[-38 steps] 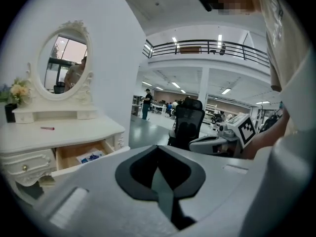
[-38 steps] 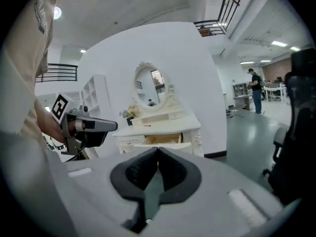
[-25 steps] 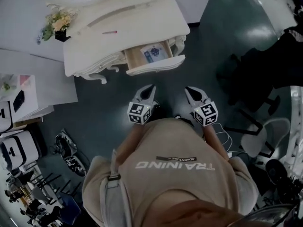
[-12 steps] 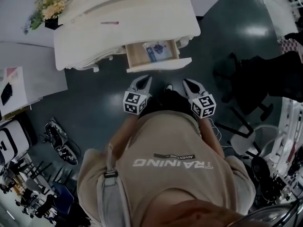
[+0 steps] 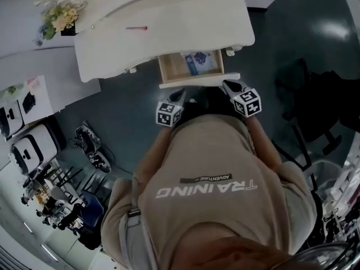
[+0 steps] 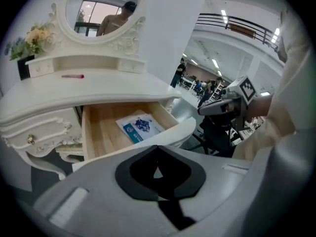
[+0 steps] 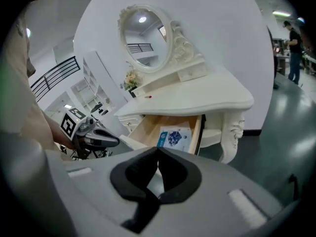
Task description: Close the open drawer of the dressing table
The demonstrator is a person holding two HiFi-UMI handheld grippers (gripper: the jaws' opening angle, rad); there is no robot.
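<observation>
The white dressing table (image 5: 169, 32) has its wooden drawer (image 5: 175, 68) pulled out, with a blue-and-white packet (image 5: 199, 61) lying inside. The drawer's white front panel (image 5: 199, 81) faces me. My left gripper (image 5: 180, 96) hangs just below the panel's left part, shut and holding nothing. Shut and empty too, my right gripper (image 5: 228, 85) is at the panel's right end; I cannot tell whether it touches. The left gripper view looks over shut tips (image 6: 158, 148) into the drawer (image 6: 103, 130). The right gripper view shows shut tips (image 7: 158, 152) before the drawer (image 7: 148, 127).
A pink stick (image 5: 136, 28) and a flower pot (image 5: 59, 18) sit on the tabletop, under an oval mirror (image 6: 103, 9). A dark office chair (image 5: 315, 106) stands at the right. A white cabinet (image 5: 34, 100) and floor clutter (image 5: 93, 151) lie at the left.
I have stepped toward the table. Both grippers came up from about a hand's length away to the drawer front. The drawer stays open.
</observation>
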